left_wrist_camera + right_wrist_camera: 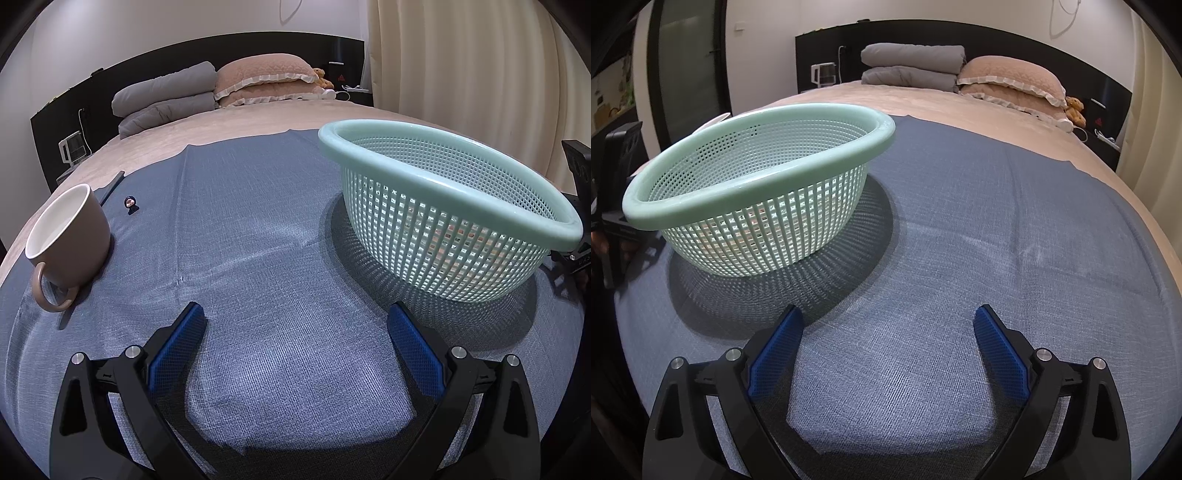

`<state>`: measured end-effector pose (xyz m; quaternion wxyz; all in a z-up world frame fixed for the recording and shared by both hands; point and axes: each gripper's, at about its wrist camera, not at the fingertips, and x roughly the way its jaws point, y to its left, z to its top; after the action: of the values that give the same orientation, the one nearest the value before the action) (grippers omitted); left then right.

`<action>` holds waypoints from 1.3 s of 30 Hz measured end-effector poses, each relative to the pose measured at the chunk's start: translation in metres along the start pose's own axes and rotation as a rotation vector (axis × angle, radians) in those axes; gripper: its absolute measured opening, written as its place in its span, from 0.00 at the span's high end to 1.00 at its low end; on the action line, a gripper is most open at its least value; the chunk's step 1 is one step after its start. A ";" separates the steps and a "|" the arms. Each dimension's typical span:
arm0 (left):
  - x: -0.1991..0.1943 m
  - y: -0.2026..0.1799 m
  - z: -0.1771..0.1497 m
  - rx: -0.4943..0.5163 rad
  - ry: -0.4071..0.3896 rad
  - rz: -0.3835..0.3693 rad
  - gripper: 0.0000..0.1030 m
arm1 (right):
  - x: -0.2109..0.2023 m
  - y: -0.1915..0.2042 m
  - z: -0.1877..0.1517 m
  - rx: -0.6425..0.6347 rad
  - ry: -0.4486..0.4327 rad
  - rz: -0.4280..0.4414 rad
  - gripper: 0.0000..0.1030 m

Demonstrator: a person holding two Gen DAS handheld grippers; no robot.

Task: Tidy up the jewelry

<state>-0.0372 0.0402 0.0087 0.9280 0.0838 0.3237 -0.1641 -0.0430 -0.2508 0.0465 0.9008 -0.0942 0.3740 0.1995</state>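
Here we hold both tools low over the blue cloth (pixel 258 229), spread across the bed as a working surface. Starting at nine o'clock in the left wrist view, a brown mug (pixel 70 236) stands upright on the cloth with its handle turned toward us; whether anything lies inside it we cannot tell. Just past it, toward ten o'clock, sits a small dark trinket (pixel 130 205), apart from the mug and lying loose on the cloth. It looks like the only piece of jewelry in sight, though it is too small to name surely. Our left gripper (pixel 295 325) hangs at six o'clock with its jaws spread wide and nothing between the blue pads (pixel 177 350).

Moving rightward, the pale green basket (pixel 443 206) rests at two o'clock, slightly tilted on the soft bedding, probably the place where pieces are to be gathered. Faint pinkish shapes show through its mesh, but we cannot make them out. In the right wrist view the same basket (pixel 757 192) sits at ten o'clock, and our right gripper (pixel 888 325) is likewise released and empty, over bare cloth. We judge the trinket is not yet collected.
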 end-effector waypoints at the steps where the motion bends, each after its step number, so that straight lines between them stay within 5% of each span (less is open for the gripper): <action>1: 0.000 0.001 0.000 0.000 0.001 -0.001 0.05 | 0.000 0.000 -0.001 0.000 0.000 0.000 0.13; 39: 0.000 0.001 0.002 -0.001 0.003 -0.001 0.05 | 0.000 -0.002 -0.002 0.002 0.004 -0.001 0.11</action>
<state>-0.0356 0.0407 0.0099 0.9275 0.0835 0.3252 -0.1643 -0.0437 -0.2531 0.0455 0.9003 -0.0937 0.3758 0.1985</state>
